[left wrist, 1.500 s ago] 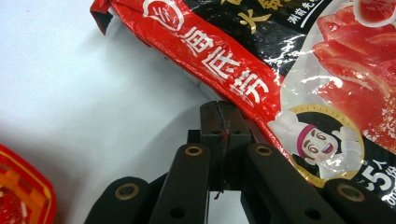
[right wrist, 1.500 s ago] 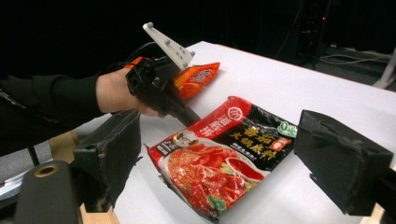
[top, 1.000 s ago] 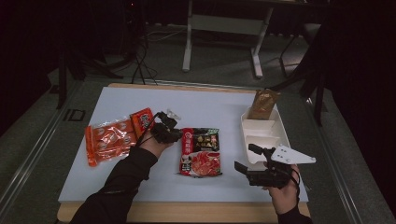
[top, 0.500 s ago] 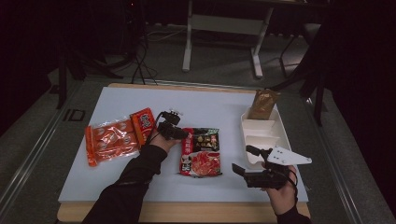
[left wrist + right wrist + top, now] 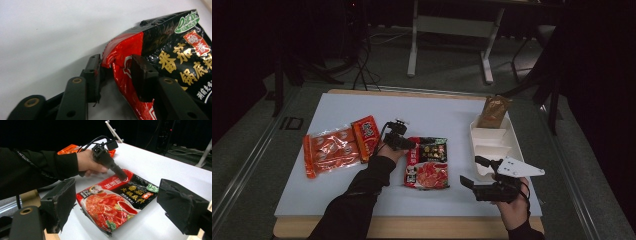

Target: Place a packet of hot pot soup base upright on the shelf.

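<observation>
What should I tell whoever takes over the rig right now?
Left gripper: jaws straddle the crumpled red edge of the red-and-black glossy plastic sauce packet; they have just been closing, firm grip unclear.
Right gripper: open, holding nothing, hovering beside the white compartment tray.
Packet lies flat mid-table. Orange plastic snack bags lie at the left, a brown pouch at the tray's far end.
Done: left gripper has reached the packet.
Left: probably secure the grip and lift; destination cannot be told.
</observation>
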{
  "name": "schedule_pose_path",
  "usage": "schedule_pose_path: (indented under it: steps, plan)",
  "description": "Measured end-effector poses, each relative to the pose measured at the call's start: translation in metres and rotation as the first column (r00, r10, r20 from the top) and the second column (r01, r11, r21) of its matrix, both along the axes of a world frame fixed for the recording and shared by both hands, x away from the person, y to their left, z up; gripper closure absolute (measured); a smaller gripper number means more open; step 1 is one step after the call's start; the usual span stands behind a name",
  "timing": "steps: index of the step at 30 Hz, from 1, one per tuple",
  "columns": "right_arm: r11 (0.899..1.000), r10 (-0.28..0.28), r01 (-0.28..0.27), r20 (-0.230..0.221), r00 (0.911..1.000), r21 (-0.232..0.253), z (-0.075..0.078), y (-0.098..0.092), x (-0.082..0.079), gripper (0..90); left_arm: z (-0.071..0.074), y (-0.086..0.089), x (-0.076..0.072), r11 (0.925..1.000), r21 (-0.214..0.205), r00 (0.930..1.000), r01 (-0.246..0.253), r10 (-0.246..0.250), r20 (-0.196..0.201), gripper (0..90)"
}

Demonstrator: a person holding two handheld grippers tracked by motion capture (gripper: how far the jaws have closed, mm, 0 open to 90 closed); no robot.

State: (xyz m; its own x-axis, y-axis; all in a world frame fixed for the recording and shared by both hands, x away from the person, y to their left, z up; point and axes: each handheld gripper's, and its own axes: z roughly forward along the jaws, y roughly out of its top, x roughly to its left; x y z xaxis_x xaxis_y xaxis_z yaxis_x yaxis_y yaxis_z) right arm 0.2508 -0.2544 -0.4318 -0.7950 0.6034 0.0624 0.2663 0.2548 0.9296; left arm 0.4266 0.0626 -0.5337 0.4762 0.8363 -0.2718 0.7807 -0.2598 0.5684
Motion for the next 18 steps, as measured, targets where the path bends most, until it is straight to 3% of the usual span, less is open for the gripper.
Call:
schedule_pose_path:
  steps: [1,3,4,5,11,18]
  plan:
    - [1.0,0.0,0.0,0.0,1.0,-0.003,0.0,0.0,0.0,15.7,0.0,-0.003,-0.002,0.9999,0.011,1.0,0.0,0.0,0.008,70.6]
    - [1.0,0.001,-0.001,-0.001,1.0,-0.002,-0.001,0.0,0.001,15.6,0.0,-0.003,-0.002,0.9999,0.011,1.0,0.0,0.0,0.008,72.6]
    - [1.0,0.001,-0.001,-0.004,1.0,-0.009,-0.002,0.001,0.001,15.6,0.001,-0.011,-0.006,0.9968,0.076,0.9985,0.025,-0.028,0.046,78.5]
    - [1.0,0.001,-0.001,-0.004,1.0,-0.01,-0.002,0.001,0.001,15.7,0.001,-0.012,-0.006,0.9966,0.079,0.9984,0.024,-0.028,0.049,80.0]
    - [1.0,0.003,-0.003,0.003,1.0,-0.01,-0.001,0.001,0.001,15.8,0.007,-0.018,-0.008,0.9979,0.06,0.9969,0.026,-0.03,0.072,86.9]
    - [0.999,-0.036,0.038,0.05,0.9981,-0.03,0.0,-0.002,0.003,14.4,0.026,-0.017,-0.013,0.9989,0.019,0.9932,0.042,-0.044,0.108,87.4]
